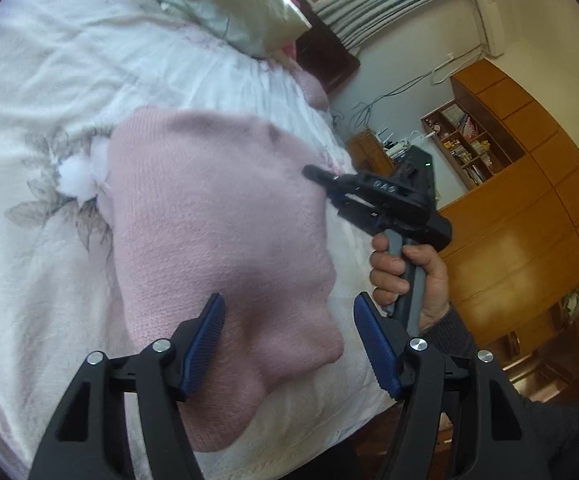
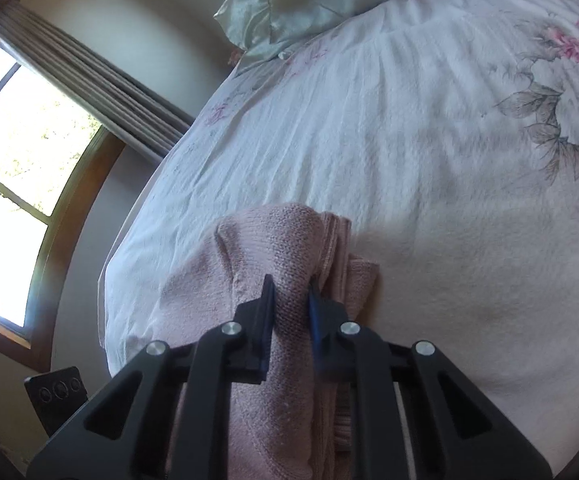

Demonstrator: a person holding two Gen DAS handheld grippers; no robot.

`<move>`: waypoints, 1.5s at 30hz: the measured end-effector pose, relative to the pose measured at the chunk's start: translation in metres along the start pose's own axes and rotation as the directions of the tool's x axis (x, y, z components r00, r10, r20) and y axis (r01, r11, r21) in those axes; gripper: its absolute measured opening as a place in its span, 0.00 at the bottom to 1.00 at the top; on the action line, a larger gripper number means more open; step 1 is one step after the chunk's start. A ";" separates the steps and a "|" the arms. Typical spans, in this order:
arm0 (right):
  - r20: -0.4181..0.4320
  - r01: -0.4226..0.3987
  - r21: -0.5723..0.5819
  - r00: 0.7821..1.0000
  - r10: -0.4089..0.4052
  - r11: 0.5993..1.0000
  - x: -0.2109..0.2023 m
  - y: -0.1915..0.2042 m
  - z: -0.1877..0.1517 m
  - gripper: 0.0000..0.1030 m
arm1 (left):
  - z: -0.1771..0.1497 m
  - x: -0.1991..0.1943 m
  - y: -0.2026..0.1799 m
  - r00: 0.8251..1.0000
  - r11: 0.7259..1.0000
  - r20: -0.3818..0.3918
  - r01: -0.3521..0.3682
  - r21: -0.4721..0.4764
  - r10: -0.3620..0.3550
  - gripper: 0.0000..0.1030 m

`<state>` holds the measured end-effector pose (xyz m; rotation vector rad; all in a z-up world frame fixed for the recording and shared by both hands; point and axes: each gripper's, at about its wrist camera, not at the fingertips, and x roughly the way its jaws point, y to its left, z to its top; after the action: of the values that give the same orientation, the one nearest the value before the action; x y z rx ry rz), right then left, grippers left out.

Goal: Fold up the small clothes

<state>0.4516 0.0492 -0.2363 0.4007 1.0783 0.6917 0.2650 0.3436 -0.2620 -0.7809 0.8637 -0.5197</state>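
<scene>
Pink knit garment lies spread over the near part of a bed, on a white cover printed with grey-leaved flowers. The left wrist view shows most of its body from above: a broad, fairly smooth panel with a rounded lobe sagging toward the bed's edge near the bottom of the picture. That same view shows the left gripper hovering over the knit with its jaws wide apart, blue pads facing each other and nothing between them.

Only this view shows the right gripper from outside: a black tool gripped by a hand on its grey handle, a dark sleeve behind the wrist, its tip at the garment's far edge. Whether that tip is pinching cloth cannot be told from here.

The right wrist view settles it. There the right gripper has its jaws drawn narrow on a bunched ridge of the pink knit, with ribbed folds piled just beside the right pad.

The left view alone shows wooden cabinets and shelves off to one side; the right view alone shows a window with a pleated curtain. A satin pillow at the head of the bed appears in both.
</scene>
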 end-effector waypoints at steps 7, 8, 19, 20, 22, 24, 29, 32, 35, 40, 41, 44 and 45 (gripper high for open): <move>-0.065 -0.017 0.027 0.998 0.019 0.999 0.019 -0.011 0.000 0.21 | 0.013 -0.016 -0.025 0.994 0.994 -0.010 0.105 0.032 -0.105 0.65; -0.053 -0.021 0.025 0.998 0.022 0.999 0.012 -0.006 0.001 0.21 | 0.025 -0.022 -0.031 0.992 0.991 0.005 0.125 0.050 -0.126 0.65; -0.098 -0.004 -0.106 0.995 -0.006 0.994 0.007 0.029 -0.039 0.14 | 0.079 0.039 0.028 0.991 0.999 -0.130 0.018 0.042 -0.012 0.41; -0.101 0.015 -0.100 0.995 -0.025 0.995 0.013 0.020 -0.039 0.09 | 0.080 0.042 0.033 0.991 0.999 -0.135 0.002 0.041 0.003 0.36; -0.103 -0.002 -0.045 0.995 -0.003 0.999 0.014 0.002 -0.038 0.00 | 0.081 0.046 0.043 0.987 0.997 -0.147 -0.064 0.042 0.069 0.03; -0.106 -0.066 0.037 0.992 0.069 0.997 0.005 -0.005 -0.038 0.03 | 0.082 0.043 0.049 0.985 0.999 -0.164 -0.053 -0.001 0.052 0.03; -0.110 -0.144 -0.028 0.984 0.140 0.989 -0.037 0.023 -0.064 0.20 | 0.070 0.005 -0.001 0.995 0.996 -0.098 0.005 0.095 0.004 0.54; -0.136 -0.151 -0.035 0.980 0.145 0.988 -0.034 0.027 -0.080 0.20 | 0.052 0.011 -0.018 0.990 0.991 -0.140 0.036 0.130 -0.018 0.56; -0.161 -0.112 0.009 0.981 0.112 0.994 -0.013 0.014 -0.086 0.17 | 0.045 0.036 0.009 0.977 0.995 -0.197 -0.070 0.068 0.082 0.40; -0.158 -0.136 0.122 0.975 0.154 0.983 -0.008 -0.016 -0.097 0.03 | 0.041 0.035 0.025 0.971 0.989 -0.189 -0.134 0.067 0.144 0.03; -0.144 -0.150 0.119 0.975 0.167 0.981 -0.017 -0.014 -0.098 0.07 | 0.040 0.031 0.019 0.967 0.983 -0.185 -0.158 0.092 0.173 0.03; -0.114 -0.187 0.087 0.974 0.197 0.978 -0.047 -0.002 -0.109 0.18 | 0.036 0.008 -0.008 0.979 0.985 -0.142 -0.127 0.121 0.143 0.38; -0.108 -0.197 0.067 0.973 0.203 0.978 -0.056 0.003 -0.115 0.18 | 0.029 -0.002 -0.019 0.988 0.988 -0.124 -0.081 0.133 0.097 0.55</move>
<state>0.3308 0.0092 -0.2472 0.5277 1.1779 0.8733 0.2864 0.3447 -0.2344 -0.5932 0.9715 -0.5455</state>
